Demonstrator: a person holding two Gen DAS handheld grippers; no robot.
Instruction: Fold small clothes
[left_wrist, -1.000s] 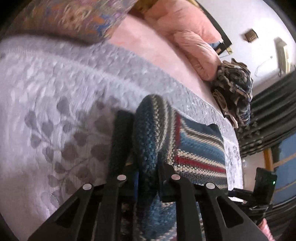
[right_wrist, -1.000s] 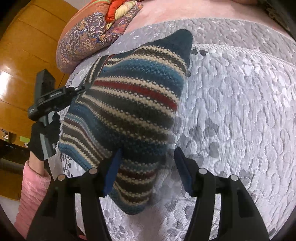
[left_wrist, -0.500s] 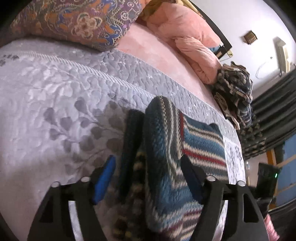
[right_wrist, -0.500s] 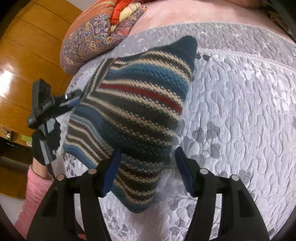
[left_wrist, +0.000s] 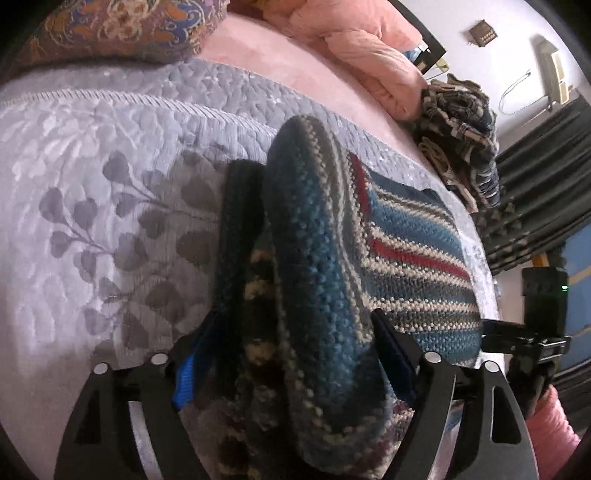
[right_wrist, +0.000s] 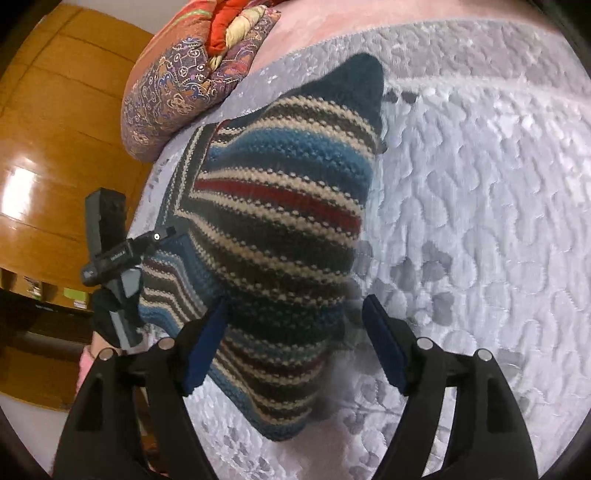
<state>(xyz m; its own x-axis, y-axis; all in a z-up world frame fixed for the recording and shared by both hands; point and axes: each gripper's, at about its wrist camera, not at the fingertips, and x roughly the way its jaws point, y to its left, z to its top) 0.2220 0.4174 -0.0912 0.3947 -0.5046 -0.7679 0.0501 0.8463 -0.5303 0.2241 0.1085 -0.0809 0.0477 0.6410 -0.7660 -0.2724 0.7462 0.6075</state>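
Note:
A small knit garment (left_wrist: 406, 251) with blue, cream, red and dark stripes lies folded on the grey quilted bedspread (left_wrist: 92, 184). My left gripper (left_wrist: 290, 362) is open, with the thick folded edge of the garment lying between its fingers. In the right wrist view the garment (right_wrist: 280, 221) shows as a folded wedge with its near corner between the fingers of my right gripper (right_wrist: 295, 349), which is open. A gloved hand (right_wrist: 110, 317) holds the left gripper at the garment's left edge.
A patterned pillow (right_wrist: 177, 92) lies at the head of the bedspread (right_wrist: 480, 184). A pink blanket (left_wrist: 354, 44) and a heap of dark patterned clothes (left_wrist: 458, 122) sit at the far side. Wooden cabinet fronts (right_wrist: 55, 129) and dark curtains (left_wrist: 535, 166) border the bed.
My left gripper, shut on the garment's fold a second ago, has opened and the fold now rests on the bed. The right gripper stayed open and drew back slightly.

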